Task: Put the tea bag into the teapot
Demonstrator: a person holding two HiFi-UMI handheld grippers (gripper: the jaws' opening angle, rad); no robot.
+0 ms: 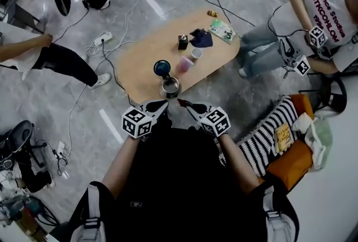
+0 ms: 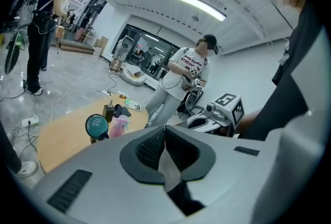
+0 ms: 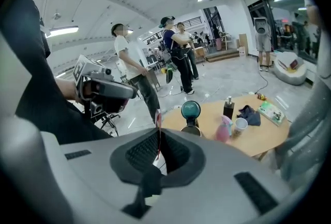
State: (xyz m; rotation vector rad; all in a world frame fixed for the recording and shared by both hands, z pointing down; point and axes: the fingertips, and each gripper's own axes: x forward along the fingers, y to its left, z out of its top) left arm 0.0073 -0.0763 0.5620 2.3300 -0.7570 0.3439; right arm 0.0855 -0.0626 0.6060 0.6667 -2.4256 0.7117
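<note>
A steel teapot (image 1: 170, 88) stands near the front edge of the oval wooden table (image 1: 140, 56), its teal lid (image 1: 162, 69) tipped up behind it. Both grippers hover just in front of it, tips close together but apart. My left gripper (image 1: 162, 104) is shut on a thin pale paper strip (image 2: 168, 166) that fills the gap between its pads. My right gripper (image 1: 184, 104) is shut on the tea bag (image 3: 158, 117), seen edge-on, red and white, poking up past the tips. The teapot (image 3: 190, 129) shows beyond the right jaws, and its lid (image 2: 96, 125) beyond the left.
On the table sit a pink container (image 1: 184, 63), a white cup (image 1: 196, 53), a black bottle (image 1: 183, 42), a dark cloth (image 1: 202, 38) and a green packet (image 1: 222, 30). A seated person (image 1: 313, 28) is at the right. An orange chair with a striped cushion (image 1: 268, 134) stands close. Cables cross the floor.
</note>
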